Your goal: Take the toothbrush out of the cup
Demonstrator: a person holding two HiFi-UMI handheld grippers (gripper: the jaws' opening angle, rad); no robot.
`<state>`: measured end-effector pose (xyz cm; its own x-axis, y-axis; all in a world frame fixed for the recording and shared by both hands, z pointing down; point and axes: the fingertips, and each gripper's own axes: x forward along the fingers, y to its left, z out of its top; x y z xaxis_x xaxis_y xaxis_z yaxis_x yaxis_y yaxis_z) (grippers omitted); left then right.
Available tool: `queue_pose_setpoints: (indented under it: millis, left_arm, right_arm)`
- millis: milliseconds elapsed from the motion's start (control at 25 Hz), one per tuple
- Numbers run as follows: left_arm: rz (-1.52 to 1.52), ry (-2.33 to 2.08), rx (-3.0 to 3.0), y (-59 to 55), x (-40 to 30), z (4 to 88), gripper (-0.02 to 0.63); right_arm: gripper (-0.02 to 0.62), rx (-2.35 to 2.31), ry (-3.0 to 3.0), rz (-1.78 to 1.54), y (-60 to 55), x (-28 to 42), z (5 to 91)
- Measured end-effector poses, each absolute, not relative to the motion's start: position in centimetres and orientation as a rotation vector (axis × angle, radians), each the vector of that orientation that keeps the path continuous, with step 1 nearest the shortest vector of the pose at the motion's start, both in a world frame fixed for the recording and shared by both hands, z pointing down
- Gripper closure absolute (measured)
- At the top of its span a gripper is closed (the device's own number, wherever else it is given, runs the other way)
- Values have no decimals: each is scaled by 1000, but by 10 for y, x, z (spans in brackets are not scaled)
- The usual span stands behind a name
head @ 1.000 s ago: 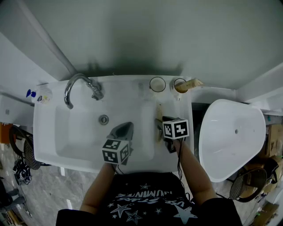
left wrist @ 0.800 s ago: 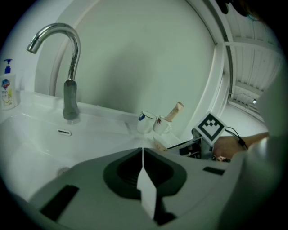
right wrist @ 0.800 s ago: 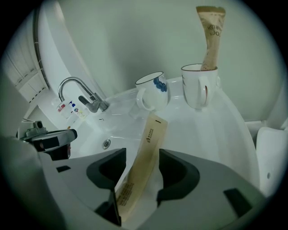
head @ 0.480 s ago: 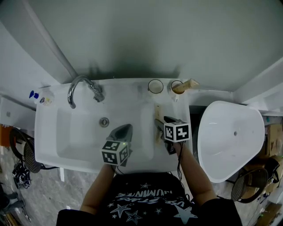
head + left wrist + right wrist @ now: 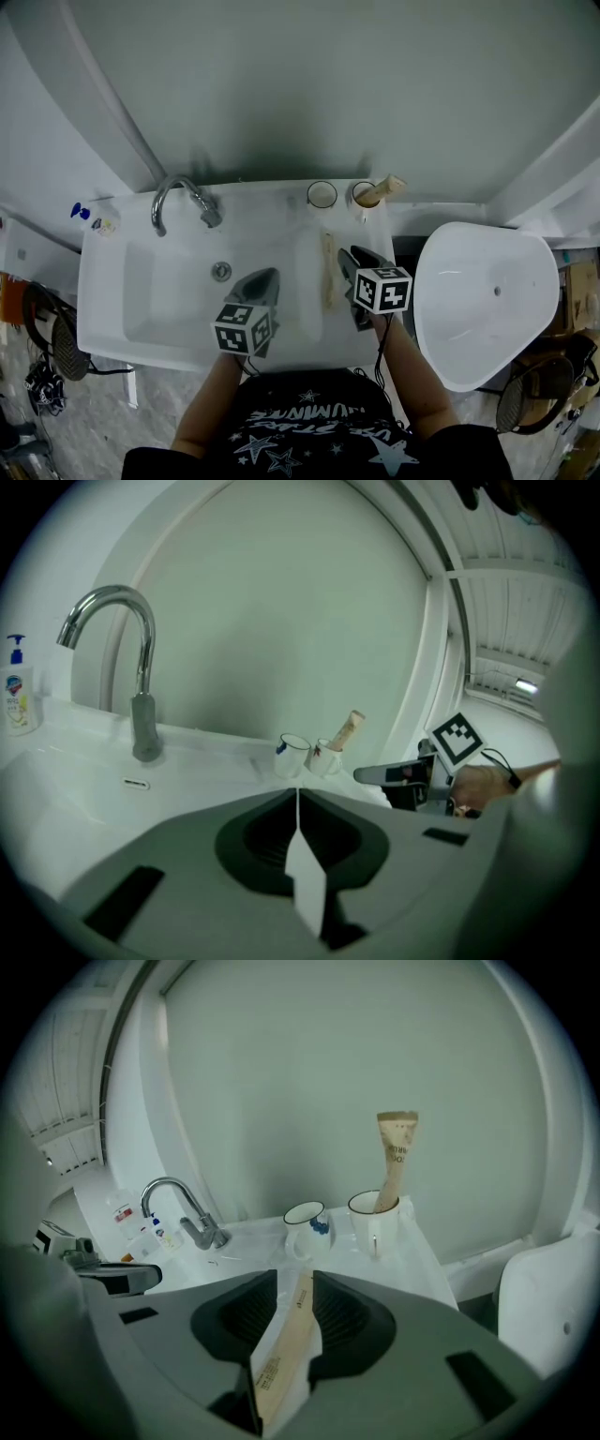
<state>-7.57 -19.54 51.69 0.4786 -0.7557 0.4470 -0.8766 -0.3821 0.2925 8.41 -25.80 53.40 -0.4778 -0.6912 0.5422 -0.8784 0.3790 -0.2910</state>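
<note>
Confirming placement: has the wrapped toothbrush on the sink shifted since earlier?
No. The wrapped toothbrush still lies just in front of the empty cup.

Paper packet (image 5: 397, 1162): lower part hidden inside its cup (image 5: 374, 1224); print too small to read. Soap bottle (image 5: 17, 691): label illegible. Toothbrush (image 5: 327, 272), head view: too small to tell head from handle. Person's torso (image 5: 309, 431): cut off at bottom edge.

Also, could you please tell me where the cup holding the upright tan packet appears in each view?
Head view: the cup sits upper centre, just right of the empty cup.
Left gripper view: the cup is at centre, right of the empty cup.
Right gripper view: the cup is right of centre.
Shared landmark: the faucet, left of both cups in every view.
</note>
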Motion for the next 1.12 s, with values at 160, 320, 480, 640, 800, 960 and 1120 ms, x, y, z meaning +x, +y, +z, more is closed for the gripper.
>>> queue_pose_setpoints:
  millis: [160, 320, 480, 640, 800, 960, 1120]
  left_arm:
    - [320, -1353, 2253, -195, -71, 512, 586]
    - [322, -1343, 2269, -198, -64, 510, 586]
    - [312, -1343, 2286, -208, -57, 504, 586]
    - [304, -1353, 2305, -222, -53, 498, 586]
    - [315, -1379, 2316, -235, -53, 499, 586]
    - [328, -1387, 2284, -246, -54, 511, 586]
    - [274, -1452, 2280, -258, -63, 508, 586]
  right_arm:
    - [536, 1467, -2353, 723, -259, 96, 521]
    - [571, 1566, -2366, 692, -267, 113, 510]
    - [571, 1664, -2370, 617, -284, 133, 495]
    - [448, 1734, -2367, 567, -306, 148, 486]
    - [449, 1820, -2329, 545, -331, 165, 487]
    - [454, 1871, -2299, 560, -351, 174, 496]
    - [454, 1872, -2278, 568, -368, 174, 507]
